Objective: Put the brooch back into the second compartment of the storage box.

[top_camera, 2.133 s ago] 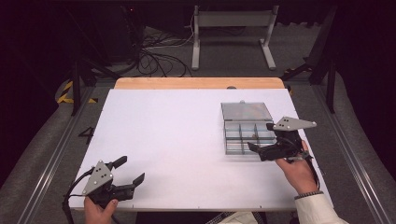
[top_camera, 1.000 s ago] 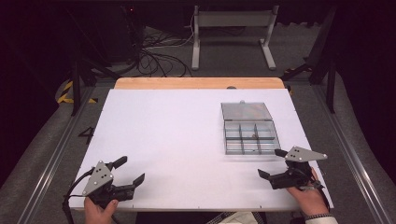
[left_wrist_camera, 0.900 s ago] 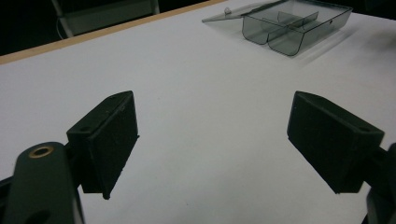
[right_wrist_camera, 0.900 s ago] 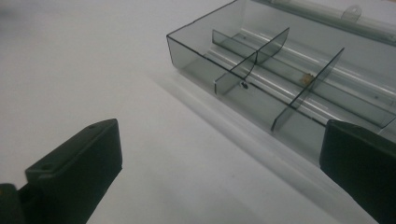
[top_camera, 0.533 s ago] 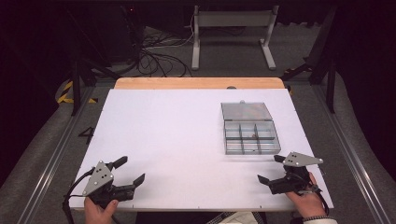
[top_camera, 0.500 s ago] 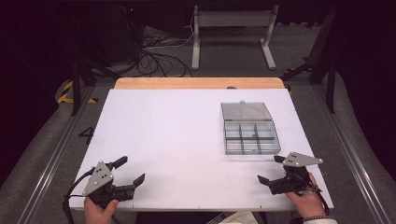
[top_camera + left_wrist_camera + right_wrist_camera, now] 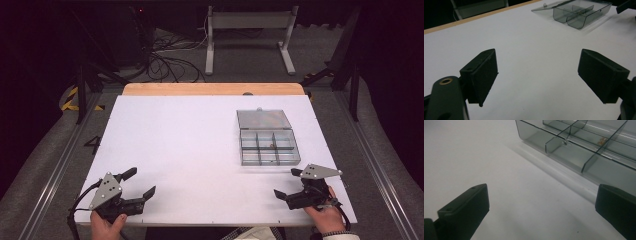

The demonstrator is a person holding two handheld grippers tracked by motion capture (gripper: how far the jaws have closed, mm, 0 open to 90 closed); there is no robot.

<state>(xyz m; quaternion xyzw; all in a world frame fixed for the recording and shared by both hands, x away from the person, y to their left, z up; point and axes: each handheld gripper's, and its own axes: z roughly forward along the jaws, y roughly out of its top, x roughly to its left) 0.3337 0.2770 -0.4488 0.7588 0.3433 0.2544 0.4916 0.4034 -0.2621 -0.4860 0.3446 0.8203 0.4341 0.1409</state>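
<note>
Left gripper [image 7: 139, 182] and right gripper [image 7: 285, 184] rest at the near corners, jaws apart, empty. White table [image 7: 190, 145] carries an open compartment box [image 7: 269, 147], far right; cables [image 7: 170, 62] lie beyond.

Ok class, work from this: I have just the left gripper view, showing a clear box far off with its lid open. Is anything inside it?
Observer: Yes. The high view shows one small brownish piece in the middle back compartment of the box.
Operator: Where is the right claw?
Observer: The right claw is near the front edge of the table, short of the box and apart from it.
Operator: Open or shut?
Observer: Open. The right gripper view shows its jaws wide apart, holding nothing.
</note>
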